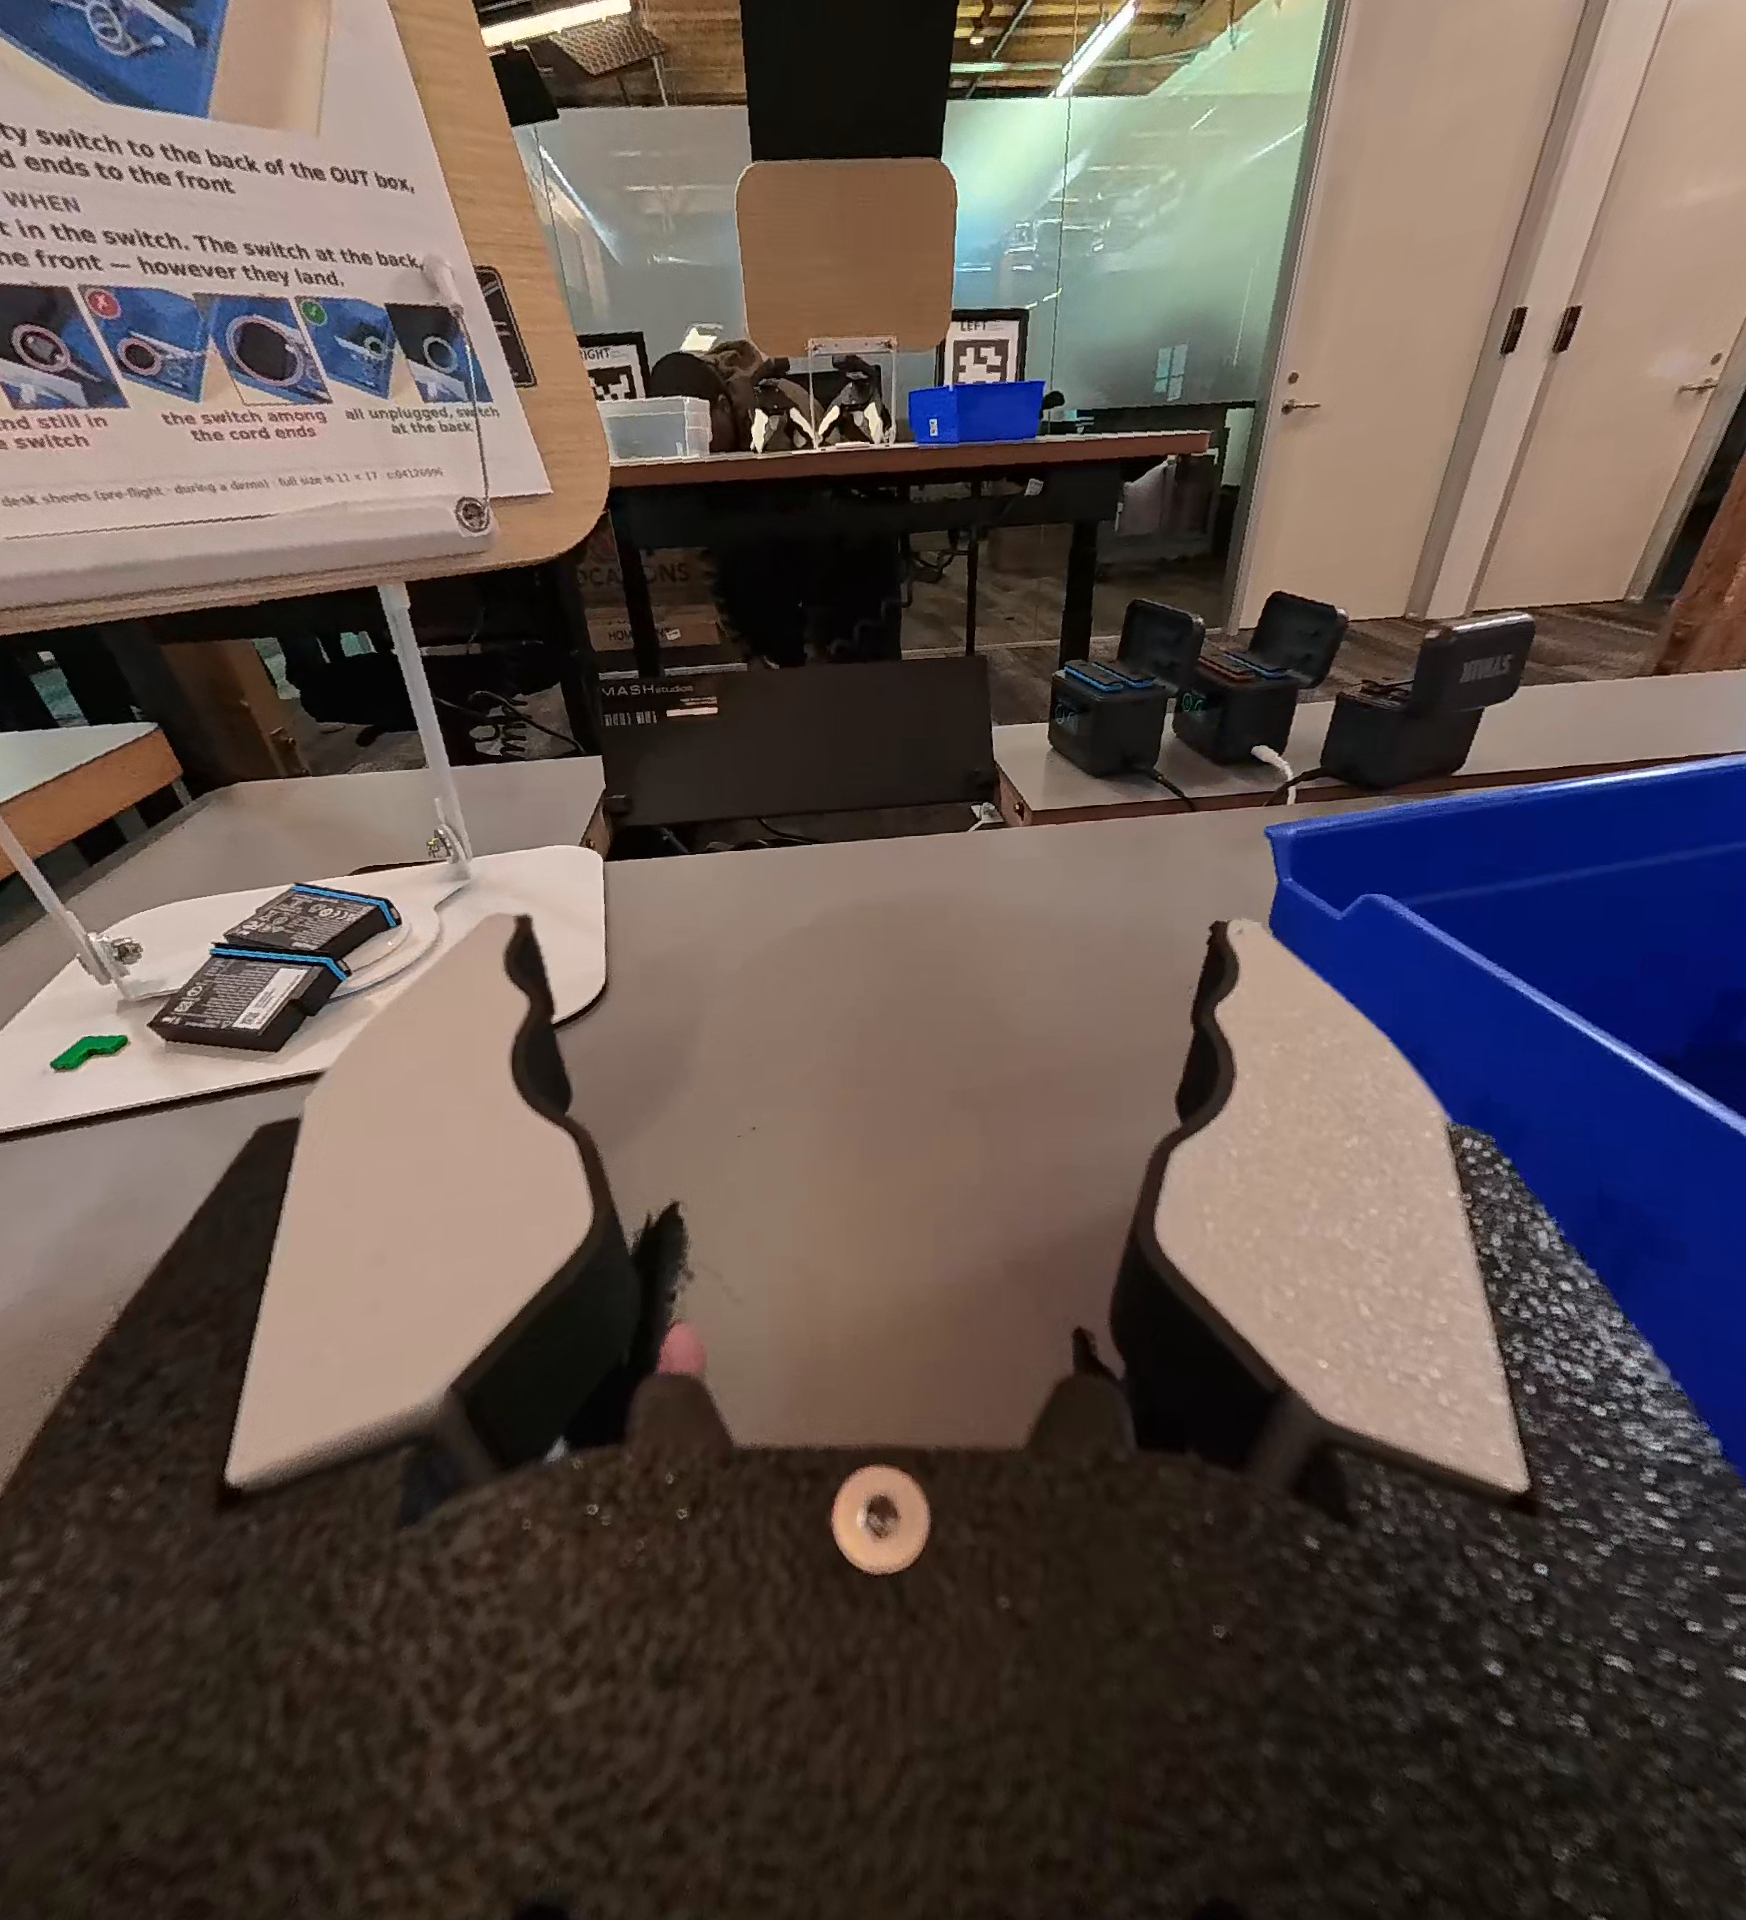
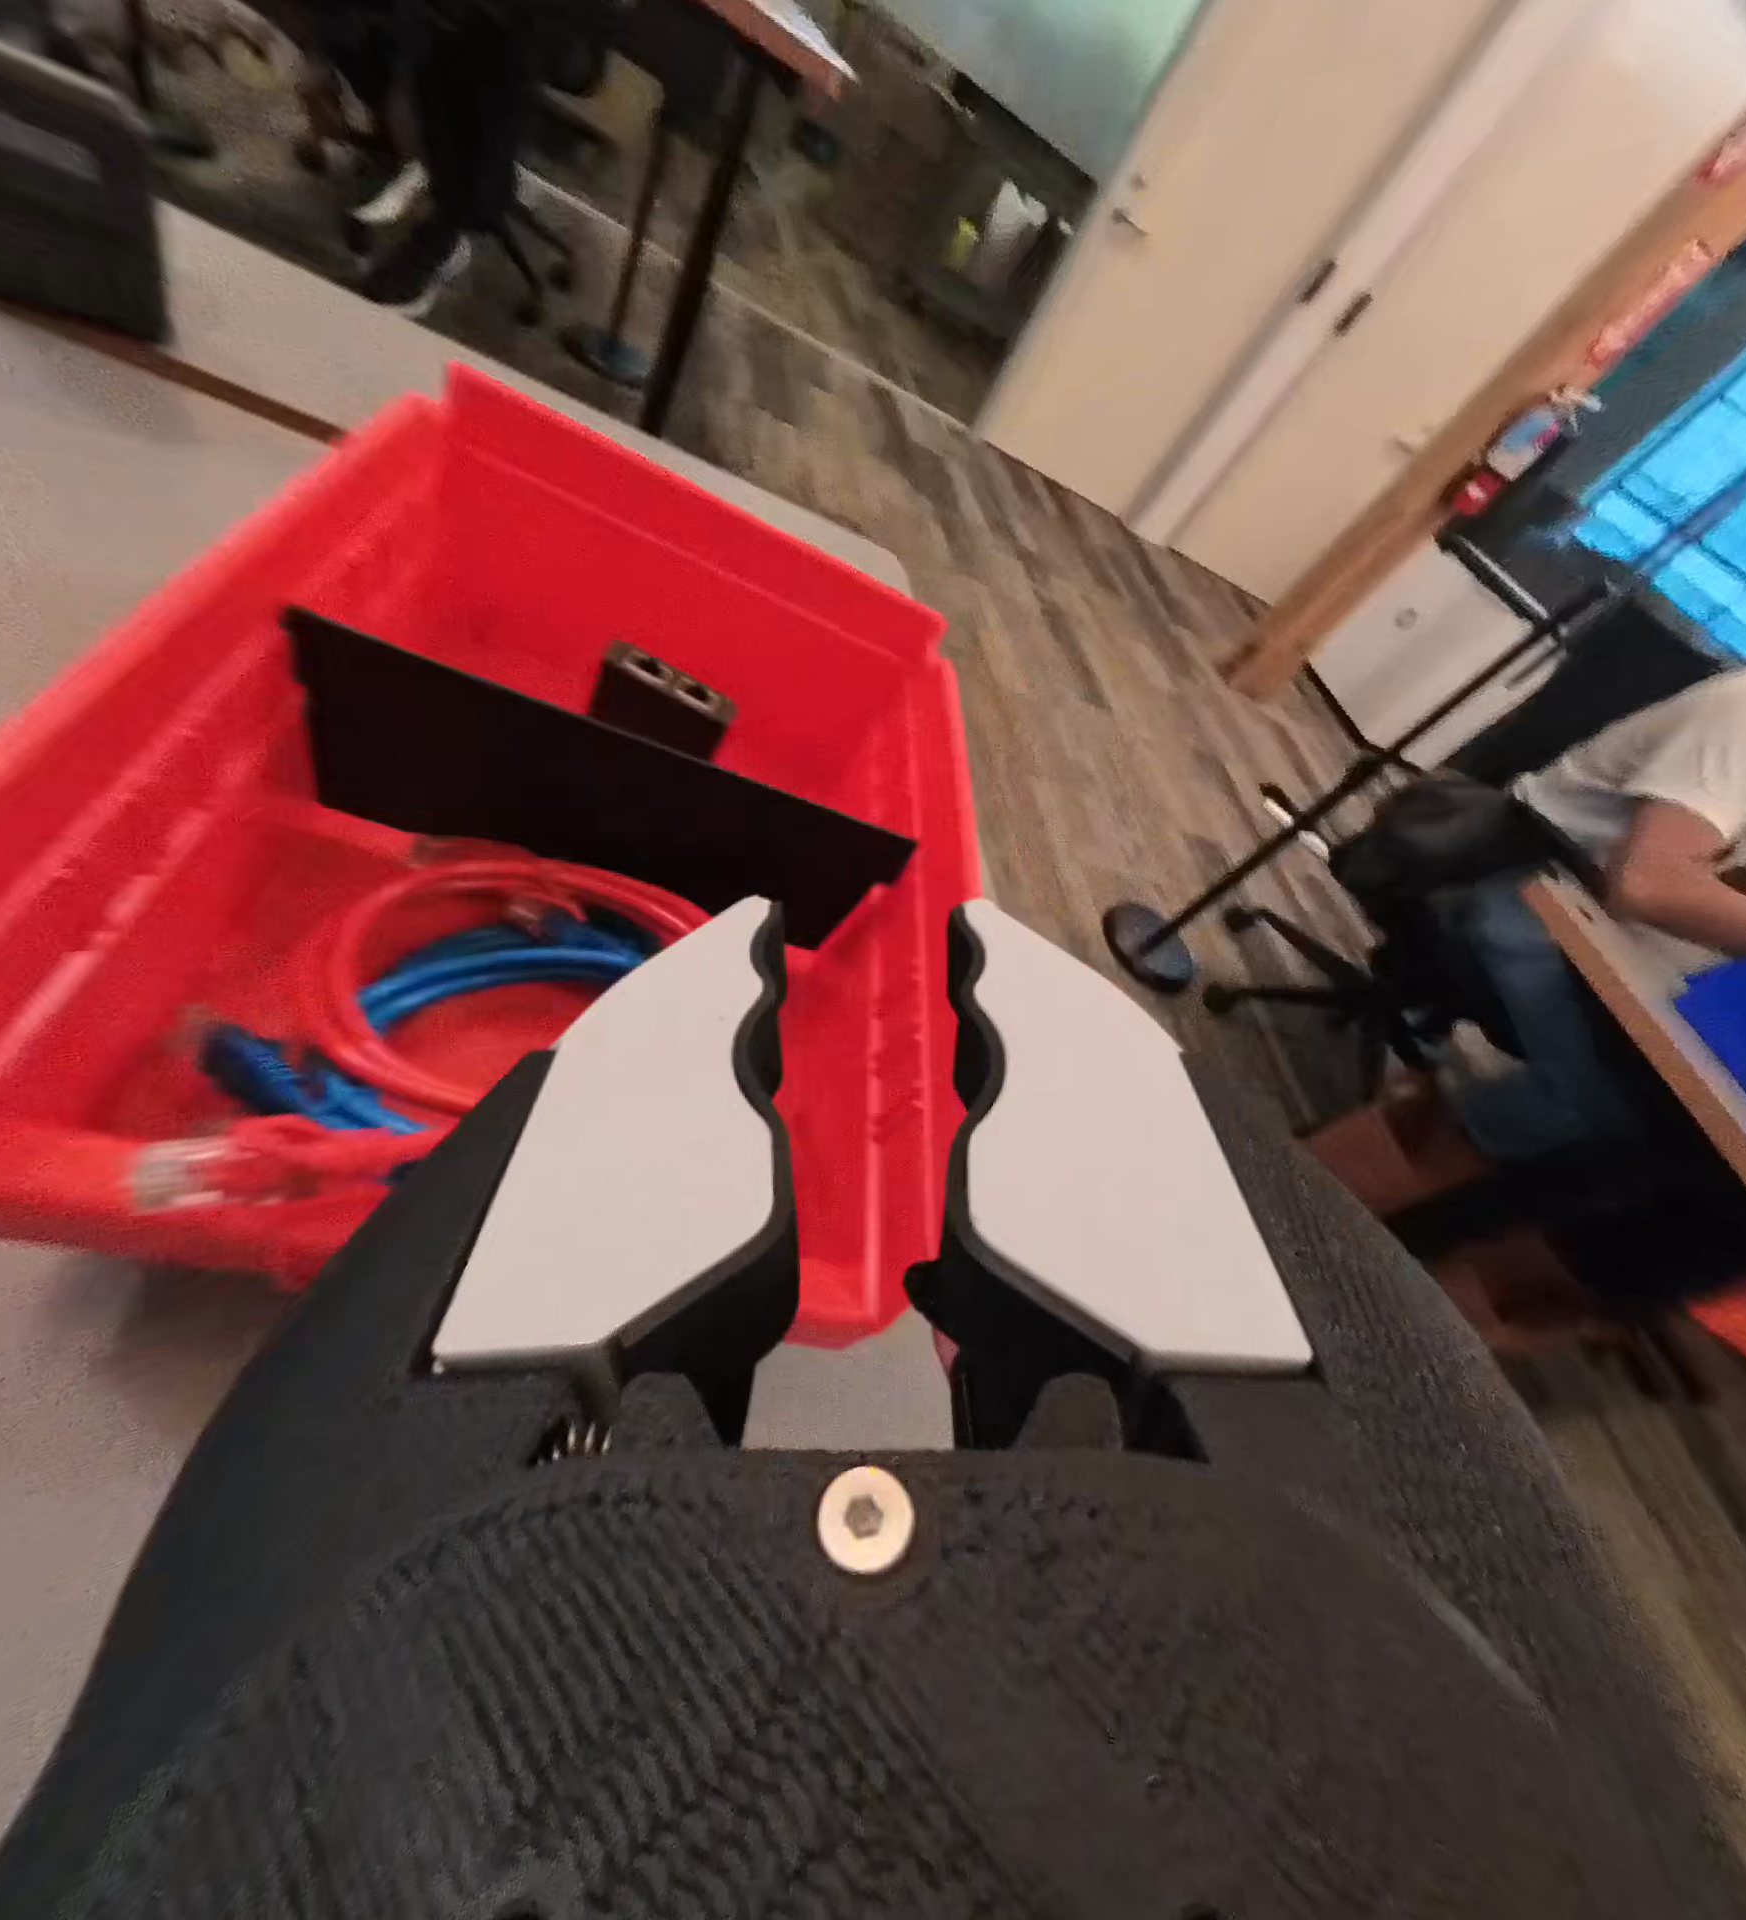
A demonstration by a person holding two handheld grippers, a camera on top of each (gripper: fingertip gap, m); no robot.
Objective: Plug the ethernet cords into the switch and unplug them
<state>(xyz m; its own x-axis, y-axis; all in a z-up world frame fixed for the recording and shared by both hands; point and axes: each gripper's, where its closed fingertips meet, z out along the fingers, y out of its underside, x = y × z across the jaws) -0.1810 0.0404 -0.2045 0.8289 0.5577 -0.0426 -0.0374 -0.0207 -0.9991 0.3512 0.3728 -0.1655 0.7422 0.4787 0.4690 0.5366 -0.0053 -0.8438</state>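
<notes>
My left gripper (image 1: pixel 864 940) is wide open and empty, held low over the bare grey table (image 1: pixel 848 1039). A blue bin (image 1: pixel 1596 1039) stands just to its right, close to the right finger. My right gripper (image 2: pixel 861 920) is open with a narrow gap and holds nothing. It hovers at the near right rim of a red bin (image 2: pixel 578 540). A black divider (image 2: pixel 578 769) crosses this bin. A small black switch (image 2: pixel 663 707) with ports stands behind the divider. Coiled red cable (image 2: pixel 401 914) and blue cable (image 2: pixel 474 966) lie in the front part.
A white stand base (image 1: pixel 256 1060) at the left carries two black battery packs (image 1: pixel 256 997) and a green piece (image 1: pixel 90 1051); its board with a printed sheet (image 1: pixel 173 312) leans above. Three black charger cases (image 1: pixel 1274 696) sit behind. A seated person (image 2: pixel 1679 810) is at the right.
</notes>
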